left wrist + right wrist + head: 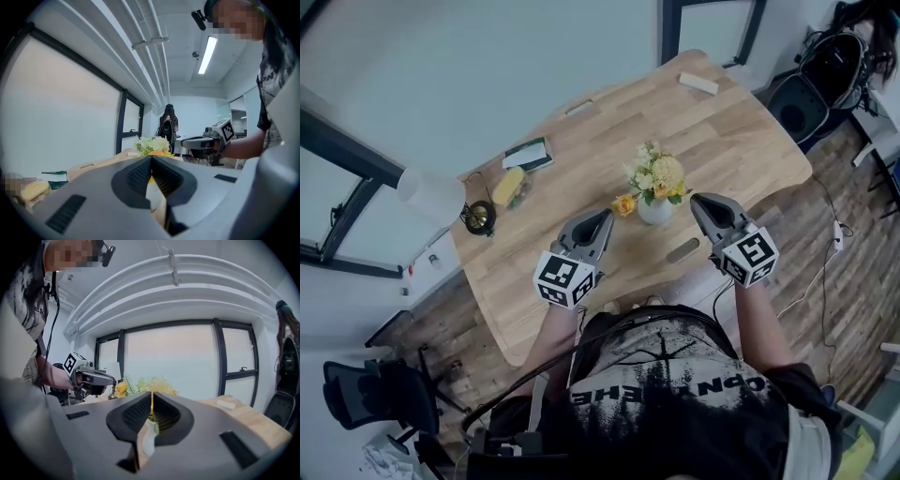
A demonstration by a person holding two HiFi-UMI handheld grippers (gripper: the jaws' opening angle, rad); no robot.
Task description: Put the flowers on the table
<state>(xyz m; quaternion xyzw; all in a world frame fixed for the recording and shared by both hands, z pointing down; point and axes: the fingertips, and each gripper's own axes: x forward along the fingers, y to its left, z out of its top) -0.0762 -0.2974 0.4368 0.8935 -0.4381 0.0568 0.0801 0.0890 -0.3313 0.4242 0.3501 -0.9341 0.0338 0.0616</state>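
Observation:
A bunch of pale yellow and white flowers stands in a small white vase on the wooden table, near its front edge. My left gripper hovers just left of the vase and my right gripper just right of it; both are shut, hold nothing and stand apart from the vase. In the left gripper view the flowers show beyond the shut jaws, with the right gripper off to the right. In the right gripper view the flowers rise behind the shut jaws and the left gripper is at the left.
On the table's left part lie a green notepad, a yellow object and a small dark round thing, next to a white lamp shade. A white block lies at the far edge. A black chair stands lower left.

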